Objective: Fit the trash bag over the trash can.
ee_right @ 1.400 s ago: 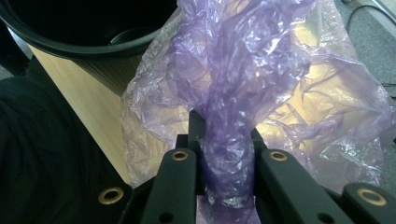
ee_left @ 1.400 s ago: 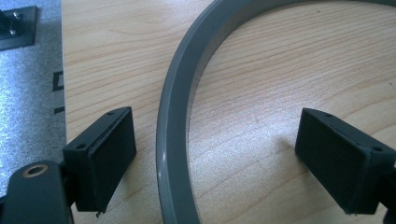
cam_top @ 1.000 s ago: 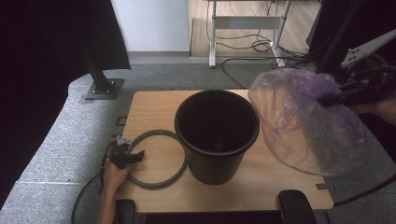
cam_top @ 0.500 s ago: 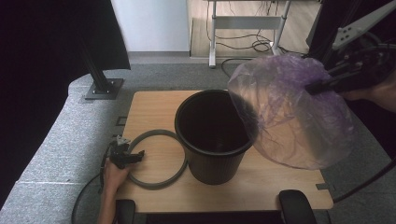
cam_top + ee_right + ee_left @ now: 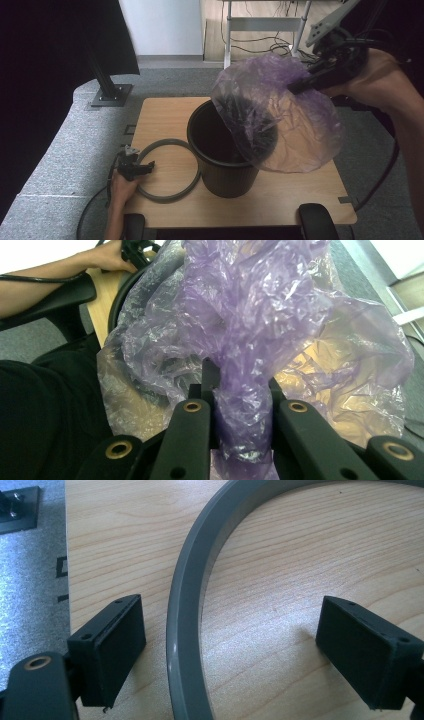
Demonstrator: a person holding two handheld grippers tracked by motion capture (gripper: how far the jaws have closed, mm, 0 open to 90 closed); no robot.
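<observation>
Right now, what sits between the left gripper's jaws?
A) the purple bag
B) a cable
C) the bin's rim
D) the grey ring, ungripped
D: in the left gripper view the grey ring lies flat on the table between the wide-open jaws of the left gripper, with neither pad touching it.

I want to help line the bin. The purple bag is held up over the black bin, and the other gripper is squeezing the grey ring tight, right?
Not quite. In the left gripper view, the left gripper stands open astride the grey ring, pads not touching it. The right gripper does hold the purple bag over the black bin.
</observation>
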